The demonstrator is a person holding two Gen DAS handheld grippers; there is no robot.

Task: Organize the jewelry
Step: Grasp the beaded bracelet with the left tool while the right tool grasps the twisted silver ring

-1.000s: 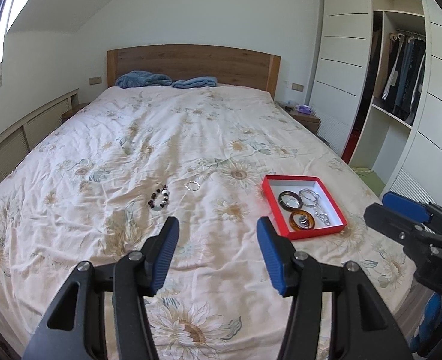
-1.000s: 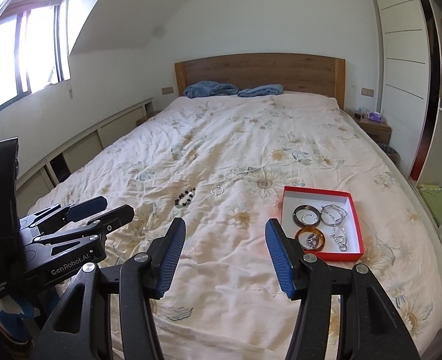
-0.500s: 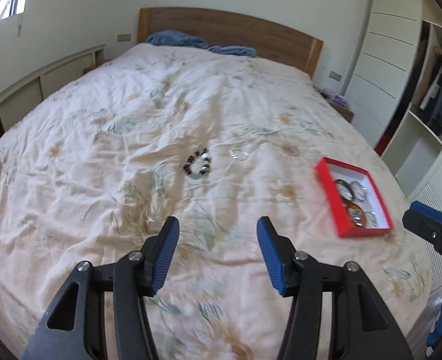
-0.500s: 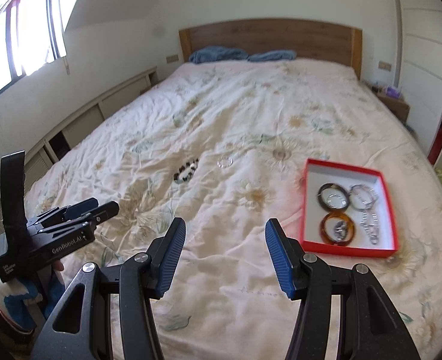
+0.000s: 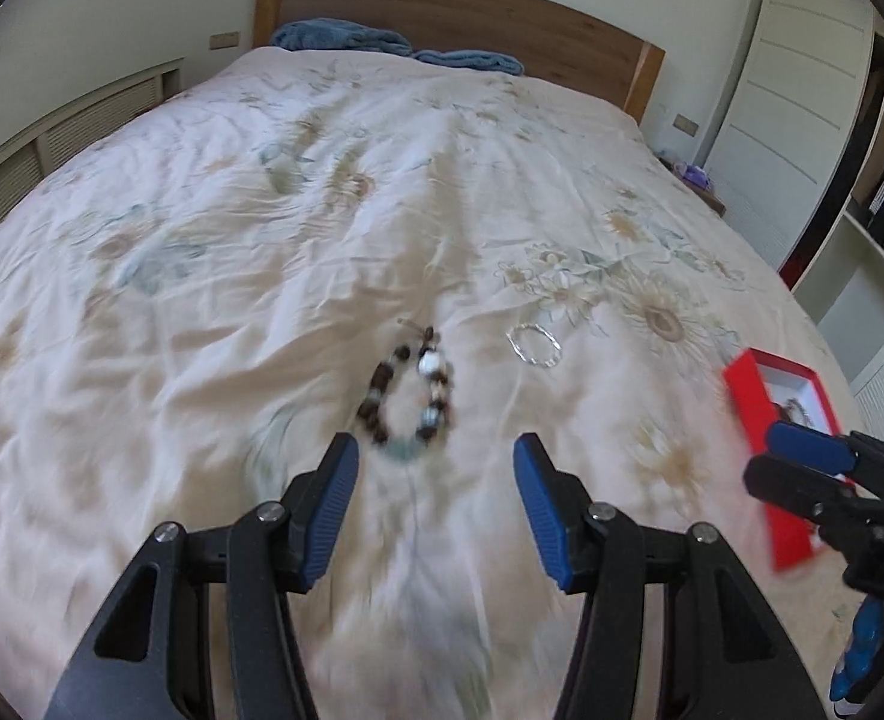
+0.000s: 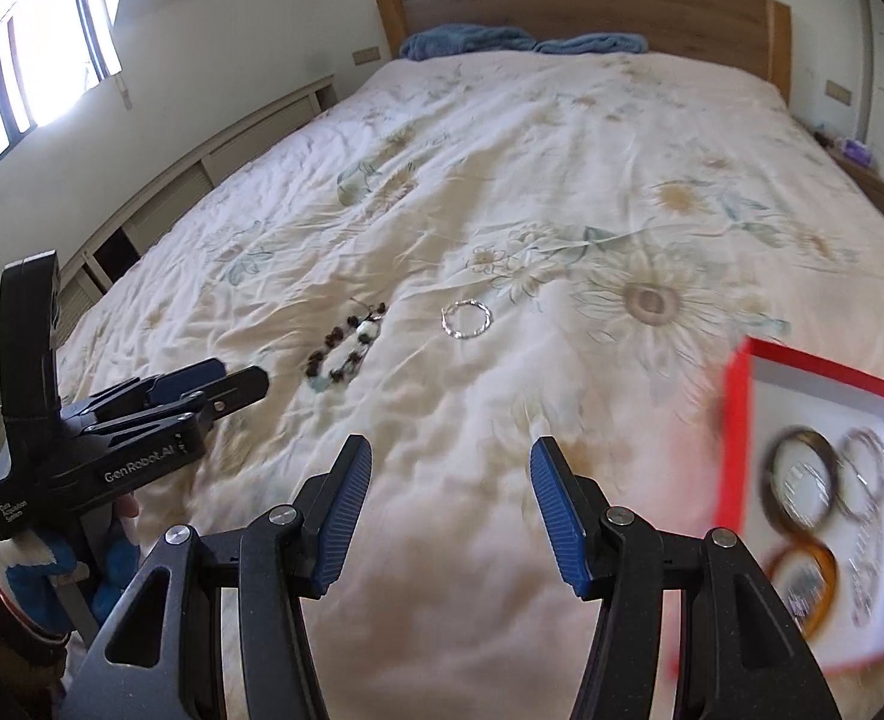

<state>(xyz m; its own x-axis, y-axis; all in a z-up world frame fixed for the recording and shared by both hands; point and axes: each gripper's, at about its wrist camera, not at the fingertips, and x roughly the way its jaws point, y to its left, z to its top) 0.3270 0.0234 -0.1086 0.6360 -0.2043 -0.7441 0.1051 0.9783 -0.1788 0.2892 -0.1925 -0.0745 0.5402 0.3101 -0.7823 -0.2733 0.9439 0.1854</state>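
My left hand-held gripper (image 5: 435, 468) hangs jaws apart, empty, just short of the dark-and-white beaded bracelet (image 5: 408, 399) on the floral bedspread (image 5: 261, 240). Thin silver ring bracelet (image 5: 535, 346) lies beside it. My right hand-held gripper (image 6: 451, 471), likewise apart and empty, hovers left of the red-rimmed cardboard tray (image 6: 736, 420) containing bangles.

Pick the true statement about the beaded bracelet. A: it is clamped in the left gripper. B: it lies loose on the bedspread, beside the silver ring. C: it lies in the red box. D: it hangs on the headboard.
B: the beaded bracelet lies on the bedspread next to the silver ring, just ahead of the open left gripper and apart from the red box.
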